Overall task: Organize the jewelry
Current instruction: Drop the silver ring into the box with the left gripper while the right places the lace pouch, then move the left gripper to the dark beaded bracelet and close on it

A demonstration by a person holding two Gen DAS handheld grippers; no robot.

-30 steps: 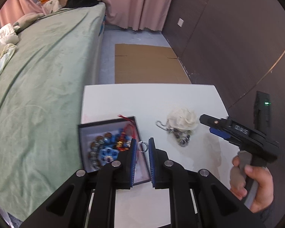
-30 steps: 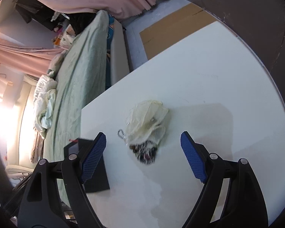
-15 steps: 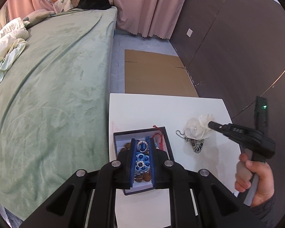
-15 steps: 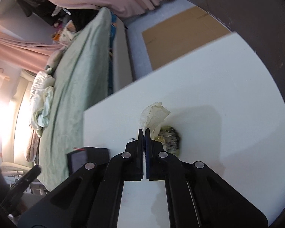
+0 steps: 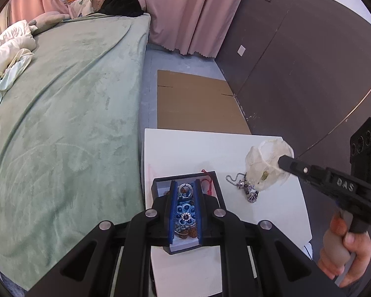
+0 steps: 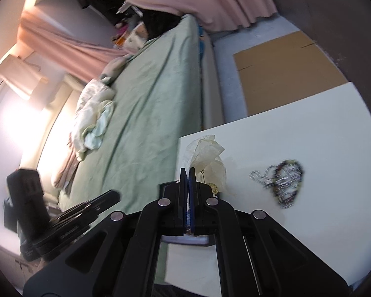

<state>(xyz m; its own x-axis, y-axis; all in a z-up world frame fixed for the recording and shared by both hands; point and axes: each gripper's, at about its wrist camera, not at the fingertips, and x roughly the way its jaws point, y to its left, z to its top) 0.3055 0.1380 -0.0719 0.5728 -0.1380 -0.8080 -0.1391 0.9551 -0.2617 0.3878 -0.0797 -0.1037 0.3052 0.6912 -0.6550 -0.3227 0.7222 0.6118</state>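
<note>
The left gripper (image 5: 185, 187) holds a small silver ring (image 5: 184, 189) pinched between its blue pads (image 5: 172, 198), the jaws narrowed to the ring's width. It hangs directly over the black jewelry box (image 5: 160, 184), whose open tray shows a blue flower-shaped piece (image 5: 185, 214) and some brown beads (image 5: 185, 234) between the fingers, and a red cord (image 5: 208, 184) at the box's far right corner.

The right gripper (image 6: 188, 173) is closed tight on a sheer cream pouch (image 6: 205, 153), pinching its fabric so that the pouch is lifted off the white table (image 5: 185, 148). In the left wrist view the same pouch (image 5: 267, 165) hangs from the right gripper's tip (image 5: 283, 162) to the right of the box, with the person's right hand (image 5: 343, 250) wrapped around the handle lower down.

On the table just right of the box, under the pouch, lies a heap of chains and beads (image 5: 246, 189), touching the tabletop and separate from the box. In the right wrist view this heap (image 6: 282, 180) is blurred and sits to the right of the pouch.

Left of the box and table runs a bed with a green blanket (image 5: 61, 123); beyond the box, past the far table edge, a flattened cardboard sheet (image 5: 193, 104) lies on the floor, with pink curtains (image 5: 185, 12) behind it
</note>
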